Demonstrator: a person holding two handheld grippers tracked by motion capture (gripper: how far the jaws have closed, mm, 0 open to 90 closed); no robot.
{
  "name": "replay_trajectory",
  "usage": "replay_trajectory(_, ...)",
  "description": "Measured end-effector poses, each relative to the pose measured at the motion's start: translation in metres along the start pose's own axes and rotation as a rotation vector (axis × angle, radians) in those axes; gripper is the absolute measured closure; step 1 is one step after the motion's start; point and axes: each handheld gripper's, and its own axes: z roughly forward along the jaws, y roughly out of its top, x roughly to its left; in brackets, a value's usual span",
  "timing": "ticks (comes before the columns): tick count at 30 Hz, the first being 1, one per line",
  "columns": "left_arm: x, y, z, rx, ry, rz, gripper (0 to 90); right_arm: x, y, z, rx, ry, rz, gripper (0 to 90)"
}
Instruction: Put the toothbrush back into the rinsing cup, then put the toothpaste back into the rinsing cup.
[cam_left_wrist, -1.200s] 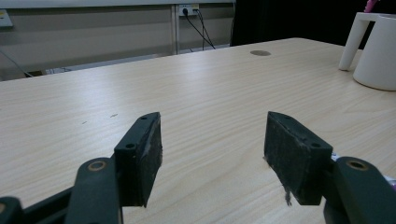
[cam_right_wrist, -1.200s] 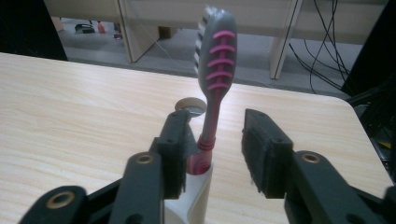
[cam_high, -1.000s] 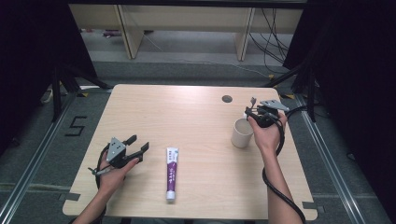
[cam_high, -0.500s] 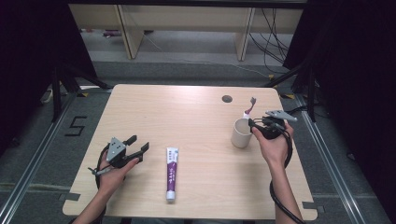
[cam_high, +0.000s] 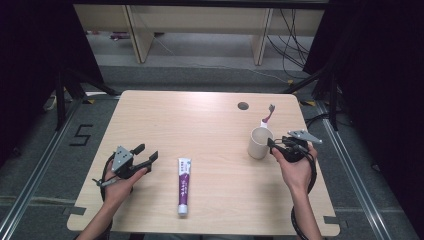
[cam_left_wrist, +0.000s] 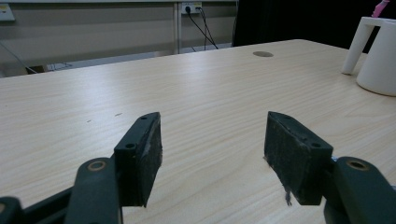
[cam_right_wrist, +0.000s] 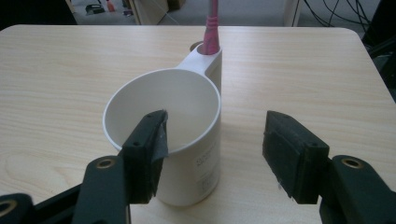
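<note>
On the light wooden table (cam_high: 210, 125), the left gripper (cam_high: 143, 155) rests at the lower left of the high view, its black jaws spread apart with bare tabletop between them. Just right of it, in the lower centre, a white and purple toothpaste tube (cam_high: 183, 185) lies flat, lengthwise toward the near edge. At centre right stands a white plastic cup (cam_high: 260, 143) with a side holder, from which a pink toothbrush (cam_high: 267, 116) rises tilted. Beside the cup, the right gripper (cam_high: 274, 145) has its jaws apart; in the right gripper view one jaw overlaps the cup's rim (cam_right_wrist: 161, 112).
</note>
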Motion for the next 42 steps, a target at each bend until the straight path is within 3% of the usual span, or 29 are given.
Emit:
replay_trajectory(2, 0.000, 0.000, -0.001, 0.010, 0.003, 0.002, 36.7, 0.001, 0.001, -0.004, -0.008, -0.024, -0.024, 41.2)
replay_trajectory(3, 0.000, 0.000, -0.001, 0.011, 0.003, 0.001, 36.5, 0.001, 0.002, -0.004, -0.006, -0.003, -0.010, 41.1)
replay_trajectory(4, 0.000, 0.000, 0.000, 0.007, 0.001, -0.001, 36.4, 0.001, 0.003, -0.005, -0.013, -0.014, -0.018, 41.1)
replay_trajectory(5, 0.000, 0.000, -0.001, 0.012, 0.003, -0.001, 36.4, 0.003, 0.004, -0.006, -0.024, -0.016, 0.004, 41.1)
replay_trajectory(6, -0.001, 0.000, -0.001, 0.011, 0.002, -0.001, 36.5, 0.001, 0.005, -0.007, -0.030, -0.006, -0.021, 41.1)
replay_trajectory(10, -0.001, 0.001, 0.001, -0.002, -0.010, 0.000, 36.4, 0.001, 0.008, -0.013, -0.014, -0.021, -0.028, 41.1)
replay_trajectory(11, -0.001, 0.001, 0.001, 0.001, -0.012, -0.001, 36.4, 0.003, 0.007, -0.013, -0.010, -0.017, 0.010, 41.1)
replay_trajectory(12, -0.002, 0.001, 0.000, 0.018, -0.004, -0.002, 36.4, 0.001, 0.006, -0.014, -0.018, -0.011, -0.011, 41.1)
replay_trajectory(14, -0.003, 0.001, 0.001, 0.023, -0.008, 0.000, 36.4, 0.002, 0.003, -0.015, -0.026, -0.008, 0.017, 41.1)
replay_trajectory(15, -0.003, 0.001, 0.001, 0.025, -0.010, -0.001, 36.4, 0.000, 0.002, -0.017, -0.020, -0.019, -0.013, 41.1)
replay_trajectory(16, -0.004, 0.002, 0.001, 0.025, -0.011, 0.000, 36.4, 0.000, 0.001, -0.019, -0.020, -0.012, 0.009, 41.1)
replay_trajectory(20, -0.005, 0.004, 0.000, 0.022, -0.017, -0.004, 36.5, -0.001, -0.002, -0.021, -0.028, -0.015, 0.003, 41.1)
replay_trajectory(21, -0.006, 0.005, 0.000, 0.023, -0.020, -0.009, 36.4, 0.002, -0.003, -0.022, -0.027, -0.011, 0.032, 41.1)
replay_trajectory(23, -0.007, 0.008, 0.001, 0.017, -0.039, -0.003, 36.4, 0.002, -0.004, -0.022, -0.020, -0.009, 0.018, 41.1)
replay_trajectory(24, -0.010, 0.010, -0.001, 0.044, -0.031, -0.009, 36.4, 0.002, -0.004, -0.023, -0.005, -0.013, -0.001, 41.1)
replay_trajectory(25, -0.011, 0.011, -0.001, 0.044, -0.040, -0.009, 36.5, 0.005, -0.005, -0.022, -0.007, -0.010, 0.025, 41.1)
replay_trajectory(26, -0.013, 0.013, 0.000, 0.056, -0.049, 0.000, 36.6, 0.005, -0.006, -0.022, -0.003, -0.010, 0.010, 41.1)
replay_trajectory(27, -0.015, 0.014, 0.000, 0.066, -0.054, -0.008, 36.7, 0.006, -0.006, -0.022, 0.012, 0.001, 0.028, 41.2)
replay_trajectory(28, -0.016, 0.015, 0.001, 0.074, -0.066, 0.006, 36.8, 0.004, -0.006, -0.021, 0.010, 0.002, -0.003, 41.2)
replay_trajectory(29, -0.018, 0.017, 0.001, 0.103, -0.073, 0.018, 36.9, 0.004, -0.006, -0.020, 0.017, 0.000, -0.001, 41.2)
replay_trajectory(31, -0.024, 0.020, 0.001, 0.161, -0.075, -0.021, 37.3, 0.009, -0.008, -0.021, 0.033, 0.005, 0.041, 41.4)
replay_trajectory(32, -0.027, 0.021, 0.001, 0.194, -0.083, -0.057, 37.6, 0.009, -0.008, -0.021, 0.045, 0.000, 0.035, 41.5)
replay_trajectory(33, -0.030, 0.024, 0.001, 0.234, -0.079, -0.067, 37.9, 0.007, -0.008, -0.021, 0.047, 0.001, -0.004, 41.5)
replay_trajectory(35, -0.036, 0.031, 0.002, 0.286, -0.103, -0.070, 38.0, 0.009, -0.010, -0.022, 0.064, 0.000, 0.007, 41.6)
replay_trajectory(36, -0.040, 0.036, 0.003, 0.319, -0.105, -0.068, 38.0, 0.011, -0.011, -0.023, 0.083, 0.010, 0.041, 41.6)
replay_trajectory(37, -0.042, 0.039, 0.003, 0.333, -0.108, -0.072, 37.9, 0.008, -0.012, -0.022, 0.082, 0.003, 0.015, 41.7)
replay_trajectory(39, -0.047, 0.048, 0.005, 0.364, -0.117, -0.081, 37.3, 0.010, -0.013, -0.023, 0.099, 0.015, 0.045, 41.7)
replay_trajectory(40, -0.049, 0.051, 0.006, 0.385, -0.115, -0.086, 37.0, 0.009, -0.014, -0.022, 0.110, 0.011, 0.022, 41.7)
replay_trajectory(42, -0.053, 0.056, 0.007, 0.407, -0.123, -0.084, 37.0, 0.011, -0.015, -0.022, 0.121, 0.017, 0.028, 41.7)
